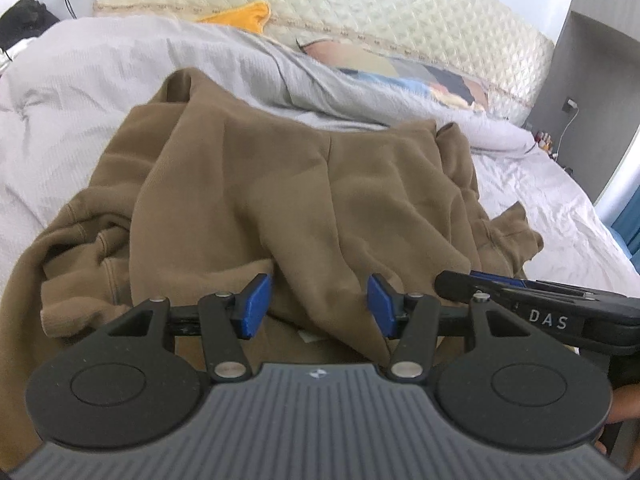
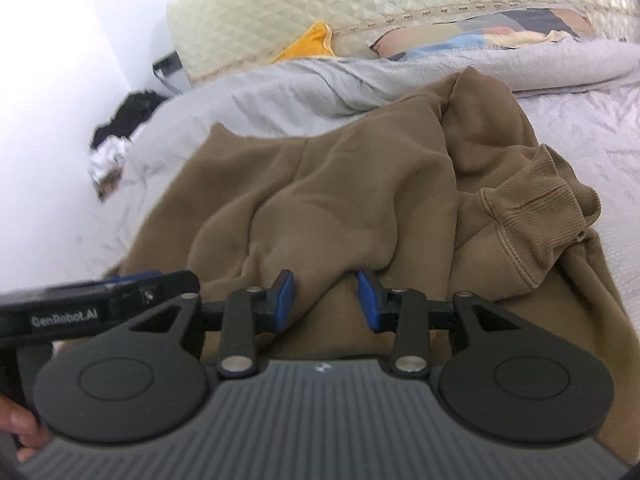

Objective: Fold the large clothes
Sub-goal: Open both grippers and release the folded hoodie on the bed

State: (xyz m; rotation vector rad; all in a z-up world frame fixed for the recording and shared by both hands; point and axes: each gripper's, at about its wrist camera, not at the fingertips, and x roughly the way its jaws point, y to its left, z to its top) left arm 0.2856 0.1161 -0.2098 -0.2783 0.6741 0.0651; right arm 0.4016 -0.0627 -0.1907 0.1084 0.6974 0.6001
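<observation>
On the bed (image 1: 60, 128), spread over the grey sheet, lies the brown sweatshirt (image 1: 280, 184), rumpled, one ribbed cuff (image 2: 536, 216) bunched up on the right side in the right wrist view. I've got both tools on its near edge, side by side.

Left gripper (image 1: 320, 306): jaws about half apart, a thick ridge of fabric bunched btwn the blue pads (image 1: 256, 304) and filling the gap, so I read it as clamped on cloth. Right gripper (image 2: 326, 300): jaws narrower, a pinched fold running up from btwn them, pads pressing on it. Both look like real holds, though how many layers each has I can't tell.

Step, as I judge it: carrying the near edge up and over toward the quilted headboard (image 1: 360, 4) to make the 1st fold.

To do it well:
- keep both hands level w/ each other and moving together, else the fold line goes diagonal
- keep the edge taut btwn the two grips, no sag in the middle
- lift enough that the cloth clears itself, not drags
- mind the loose cuff, it may get trapped inside the fold; prob needs tucking after
- don't release till the edge lies flat.
</observation>
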